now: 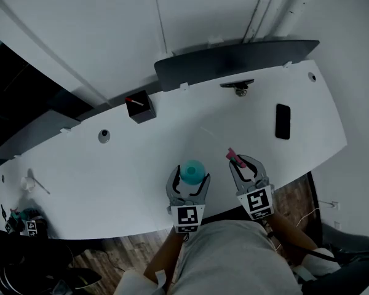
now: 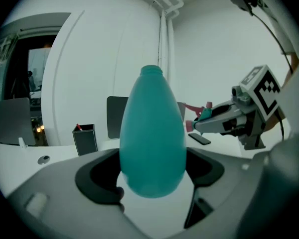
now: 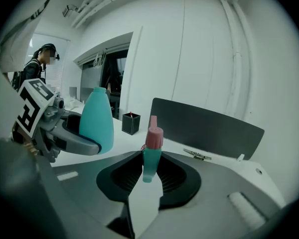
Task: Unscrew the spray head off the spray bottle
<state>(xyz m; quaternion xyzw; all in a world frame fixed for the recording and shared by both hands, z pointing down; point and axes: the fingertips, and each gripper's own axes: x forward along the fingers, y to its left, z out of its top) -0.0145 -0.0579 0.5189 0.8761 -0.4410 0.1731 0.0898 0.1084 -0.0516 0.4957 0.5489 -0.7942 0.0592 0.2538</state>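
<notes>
My left gripper (image 1: 189,176) is clamped wide around the belly of the spray bottle (image 2: 152,133), a pad pressing on each flank, holding it upright just over the near edge of the white table (image 1: 141,165). My right gripper (image 1: 244,165), close beside it, is pinched narrow on the spray head (image 3: 151,151), which stands upright between the jaws, apart from the bottle.

The bottle's neck is bare and open at the top, so I judge the head is already unscrewed.

The bottle is a smooth teal teardrop, fat low down and tapering to a short plain neck. It looks like thin plastic, light if empty, though I can't see any liquid level. I'd expect the wall to dent under a hard squeeze and the rounded, glossy sides to slip upward out of the pads. The widest part, where I have it now, is the right place to hold it, with moderate pressure.

The spray head is small, with a teal collar under a pink cap and a pink nozzle. It should be stiff and almost weightless. The grip sits on the teal part, which I think is safer than the thinner pink pieces.

Farther back on the table stand a black pen holder (image 1: 141,109) to the left and a dark phone (image 1: 283,121) to the right, both well apart from my work. A dark panel (image 1: 234,60) runs along the far edge.
</notes>
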